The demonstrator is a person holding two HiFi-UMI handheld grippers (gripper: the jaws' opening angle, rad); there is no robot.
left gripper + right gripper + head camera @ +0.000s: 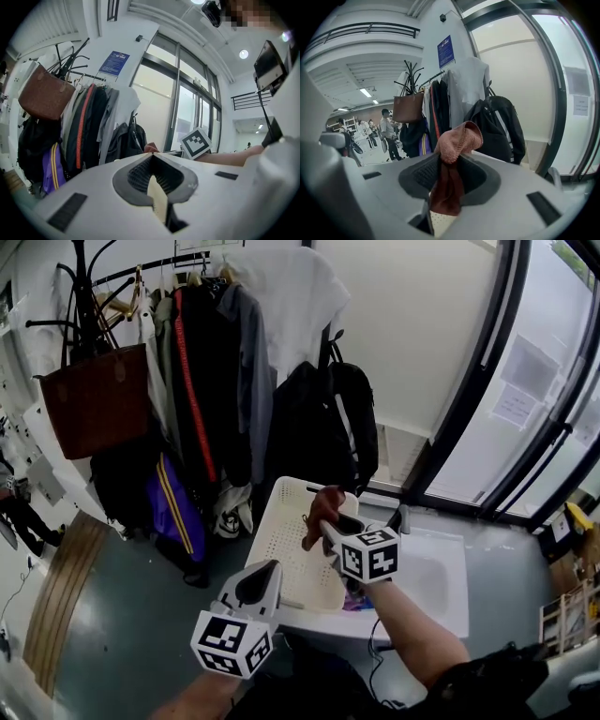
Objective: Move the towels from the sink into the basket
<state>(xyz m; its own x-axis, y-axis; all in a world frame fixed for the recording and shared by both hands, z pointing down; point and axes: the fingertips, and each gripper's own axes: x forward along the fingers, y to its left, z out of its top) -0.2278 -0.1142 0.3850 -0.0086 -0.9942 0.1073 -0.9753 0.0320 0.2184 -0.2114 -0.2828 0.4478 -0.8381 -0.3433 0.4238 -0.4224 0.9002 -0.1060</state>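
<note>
right gripper (449,161): clamped on the rust towel (458,137), held above the basket (281,549), near its right edge.
left gripper (151,157): closed, empty, off the basket's near-left corner.
risk: release too early and the towel likely drapes over the rim or falls outside.
</note>
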